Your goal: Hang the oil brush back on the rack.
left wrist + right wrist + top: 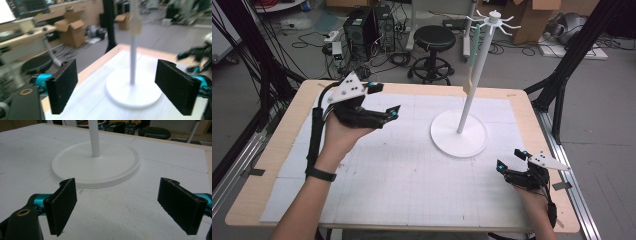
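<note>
A white stand [471,95] rises from a round base [459,134] right of the table's middle, with short hooks at its top [493,19]. A pale wooden utensil [469,82] hangs beside the pole. My left gripper [384,100] is held above the table's far left, open and empty, its jaws facing the stand [133,62] and base [133,91]. My right gripper [511,160] rests low near the table's right edge, open and empty. The base [96,165] lies just beyond its two pads [62,207].
A white gridded foam sheet [402,170] covers the wooden table [297,107]. Beyond the far edge stand a black stool [434,47], computer towers [367,30] and cardboard boxes [534,17]. Black frame legs [574,55] rise at the right.
</note>
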Action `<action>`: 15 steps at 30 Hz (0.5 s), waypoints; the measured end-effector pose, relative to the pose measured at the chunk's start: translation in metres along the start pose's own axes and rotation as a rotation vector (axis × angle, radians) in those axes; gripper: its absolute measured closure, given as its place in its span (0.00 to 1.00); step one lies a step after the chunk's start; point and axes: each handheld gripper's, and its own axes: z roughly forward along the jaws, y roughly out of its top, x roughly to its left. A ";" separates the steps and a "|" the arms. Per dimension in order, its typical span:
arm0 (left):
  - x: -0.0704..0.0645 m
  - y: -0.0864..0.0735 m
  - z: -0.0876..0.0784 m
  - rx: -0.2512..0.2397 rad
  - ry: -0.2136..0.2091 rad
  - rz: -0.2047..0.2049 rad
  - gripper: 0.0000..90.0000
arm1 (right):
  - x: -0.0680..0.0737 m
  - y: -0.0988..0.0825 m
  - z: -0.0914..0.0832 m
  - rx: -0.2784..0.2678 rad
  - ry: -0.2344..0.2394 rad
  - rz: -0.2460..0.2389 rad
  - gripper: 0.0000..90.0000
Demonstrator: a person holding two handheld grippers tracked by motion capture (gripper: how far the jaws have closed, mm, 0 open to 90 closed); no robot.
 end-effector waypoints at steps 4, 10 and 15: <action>0.003 -0.024 -0.024 0.025 0.020 0.004 0.20 | 0.001 0.001 0.001 -0.004 0.000 -0.006 0.17; 0.006 -0.060 -0.054 0.042 0.042 -0.015 0.20 | 0.002 0.001 0.001 -0.001 -0.005 -0.004 0.17; 0.009 -0.086 -0.071 0.050 0.053 -0.035 0.19 | 0.003 0.001 0.001 0.000 -0.003 -0.002 0.17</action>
